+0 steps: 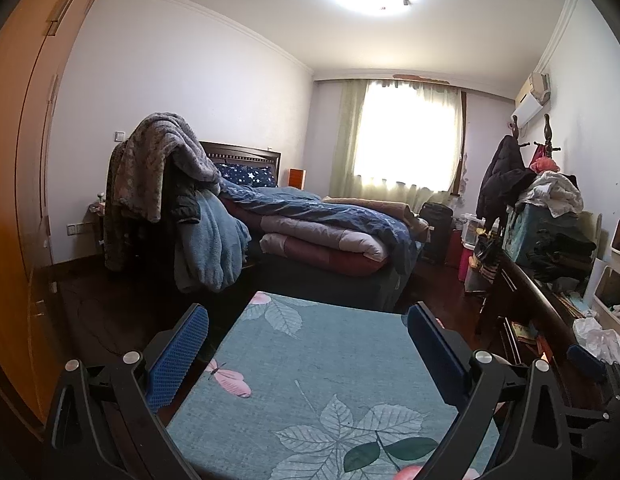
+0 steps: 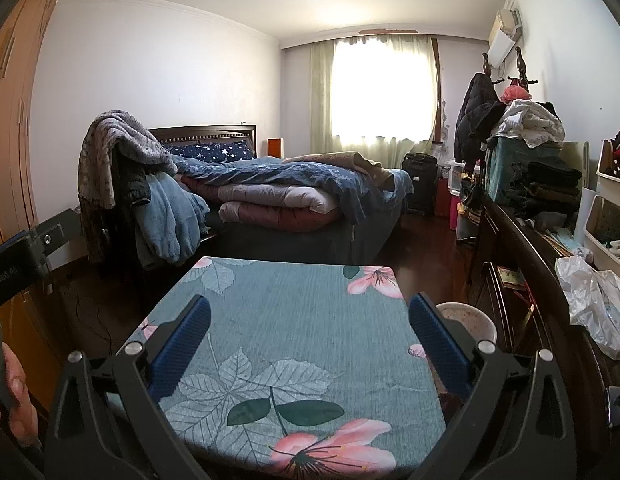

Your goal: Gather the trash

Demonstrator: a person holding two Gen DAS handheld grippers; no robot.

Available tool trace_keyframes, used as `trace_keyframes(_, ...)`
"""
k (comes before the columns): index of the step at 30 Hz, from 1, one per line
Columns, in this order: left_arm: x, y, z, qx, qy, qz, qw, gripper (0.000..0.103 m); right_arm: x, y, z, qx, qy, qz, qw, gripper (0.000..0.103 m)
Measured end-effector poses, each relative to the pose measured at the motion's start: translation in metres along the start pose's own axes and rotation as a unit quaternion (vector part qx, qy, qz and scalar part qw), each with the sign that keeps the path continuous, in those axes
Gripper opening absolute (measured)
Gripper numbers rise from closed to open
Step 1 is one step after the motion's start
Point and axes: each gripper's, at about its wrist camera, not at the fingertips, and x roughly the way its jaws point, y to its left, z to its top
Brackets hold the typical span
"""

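Trash here seems to be a crumpled plastic bag (image 1: 602,342) at the right edge of the left wrist view, on the dark dresser (image 1: 530,292). The left gripper (image 1: 308,320) is spread and empty over the floral cloth (image 1: 310,360).

In the right wrist view the bag (image 2: 596,306) lies at middle right. It looks light, soft and slippery; I would pinch a bunched fold. The right gripper (image 2: 310,314) is also spread and empty. A pale bowl-like thing (image 2: 468,318) sits between.

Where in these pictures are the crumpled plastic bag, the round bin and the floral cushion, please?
plastic bag (image 2: 596,304): right wrist view, its crumpled middle.
round bin (image 2: 468,320): right wrist view, its inside.
floral cushion (image 1: 322,360): left wrist view, its bare top.
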Motion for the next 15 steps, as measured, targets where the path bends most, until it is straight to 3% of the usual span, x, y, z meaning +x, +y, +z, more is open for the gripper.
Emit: trace_keyframes(15,0.0022,0.0072,-0.0038,-0.015,0.0,-0.003,0.9999,0.099,0.0016,-0.0049,-0.0067,0.005,0.0,-0.004,1.0,0.1)
